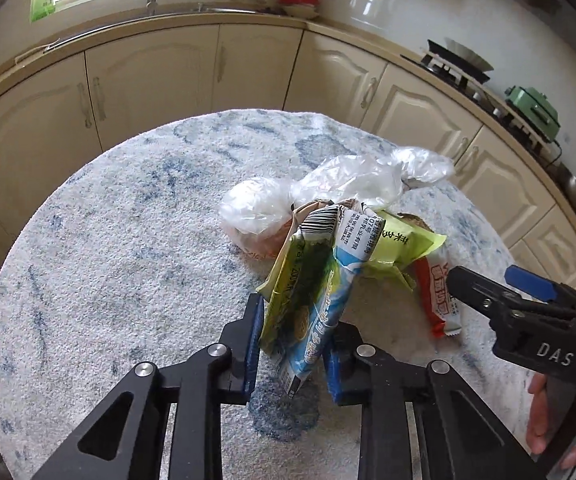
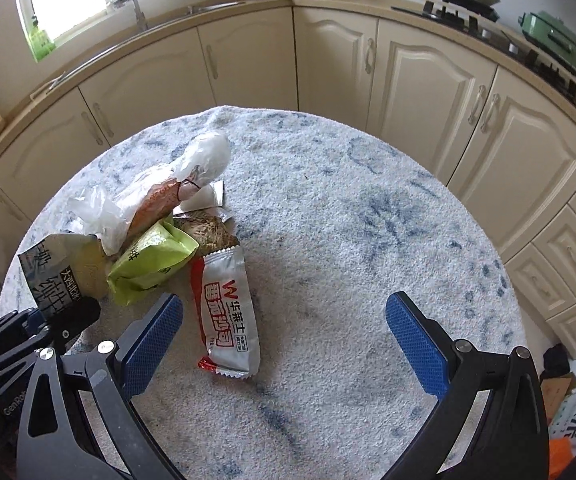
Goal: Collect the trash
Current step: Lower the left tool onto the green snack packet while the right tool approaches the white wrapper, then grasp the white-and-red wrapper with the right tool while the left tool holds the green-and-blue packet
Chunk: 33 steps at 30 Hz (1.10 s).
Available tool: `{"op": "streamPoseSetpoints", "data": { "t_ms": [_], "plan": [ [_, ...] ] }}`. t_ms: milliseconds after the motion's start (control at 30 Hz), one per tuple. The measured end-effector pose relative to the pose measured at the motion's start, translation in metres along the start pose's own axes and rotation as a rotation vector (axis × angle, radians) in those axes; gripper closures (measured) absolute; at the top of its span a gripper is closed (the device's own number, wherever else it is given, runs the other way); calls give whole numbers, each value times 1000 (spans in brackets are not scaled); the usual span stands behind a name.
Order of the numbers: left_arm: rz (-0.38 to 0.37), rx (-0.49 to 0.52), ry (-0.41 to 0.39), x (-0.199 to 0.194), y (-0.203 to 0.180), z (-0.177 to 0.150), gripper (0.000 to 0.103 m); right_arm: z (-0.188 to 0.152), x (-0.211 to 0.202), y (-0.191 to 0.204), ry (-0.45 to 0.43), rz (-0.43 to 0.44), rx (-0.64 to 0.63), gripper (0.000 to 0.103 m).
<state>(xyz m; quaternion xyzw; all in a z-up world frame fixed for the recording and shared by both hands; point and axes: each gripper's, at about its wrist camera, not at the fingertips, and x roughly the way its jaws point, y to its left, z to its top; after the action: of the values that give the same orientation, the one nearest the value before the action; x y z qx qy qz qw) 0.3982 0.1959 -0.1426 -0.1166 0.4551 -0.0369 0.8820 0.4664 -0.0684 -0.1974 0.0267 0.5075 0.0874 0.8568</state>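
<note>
My left gripper (image 1: 294,344) is clenched on a flattened milk carton (image 1: 308,300), its blue pads pressing the green and blue printed sides from both flanks, so the carton stands up on edge between them above the white-and-blue speckled round rug (image 1: 107,260). The carton is my landmark for the rest of the trash heap. Just behind it lies a lime-green wrapper (image 1: 402,248), touching its upper end, and behind that again a crumpled clear plastic bag (image 1: 328,188) with something orange inside. Just to the right of the carton, flat on the rug, lies a silver and red ketchup sachet (image 1: 438,300). My right gripper (image 2: 283,344) hangs with its jaws spread wide and nothing between the pads; seen from its own camera, the sachet (image 2: 227,316) lies just inside its left finger (image 2: 151,344), and I cannot tell whether that finger touches it. From that side the carton (image 2: 61,280) shows at the far left of the heap, gripped by the dark fingers of my left tool, with the green wrapper (image 2: 151,264) beside it and the plastic bag (image 2: 143,204) beyond. Cream cabinets (image 2: 428,76) curve round behind the rug.
</note>
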Motion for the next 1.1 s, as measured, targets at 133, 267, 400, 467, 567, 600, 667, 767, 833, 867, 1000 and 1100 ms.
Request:
{"op": "streamPoseSetpoints", "data": {
  "t_ms": [133,267,400,467,567,600,667,767,833,867,1000,1100],
  "plan": [
    [48,36,-48,-4,-4,0,80,-5,2,11,-42,-38,-60,2],
    [63,59,-60,1,-10,0,80,-10,12,23,-35,-53,-113,8],
    [80,75,-76,6,-11,-3,80,-13,23,29,-1,-44,-154,38],
    [85,76,-80,6,-15,-6,80,-13,20,29,0,12,-154,71],
    [108,61,-79,-6,-18,-15,80,-16,18,29,1,3,-162,71],
    [109,58,-75,-8,-19,-16,80,-16,18,27,5,8,-149,71],
    [109,50,-71,-10,-20,-17,80,-16,17,23,15,25,-130,71],
    [95,69,-82,-20,-24,-18,80,-18,12,18,13,37,-105,71],
    [104,71,-93,-24,-26,-20,80,-20,9,18,9,38,-102,71],
    [113,72,-99,-28,-26,-22,80,-22,8,19,11,45,-100,71],
    [117,88,-112,-34,-35,-30,80,-33,-1,25,0,56,-119,71],
    [170,84,-89,-39,-47,-40,80,-44,-11,26,-12,42,-125,71]
  ]
}}
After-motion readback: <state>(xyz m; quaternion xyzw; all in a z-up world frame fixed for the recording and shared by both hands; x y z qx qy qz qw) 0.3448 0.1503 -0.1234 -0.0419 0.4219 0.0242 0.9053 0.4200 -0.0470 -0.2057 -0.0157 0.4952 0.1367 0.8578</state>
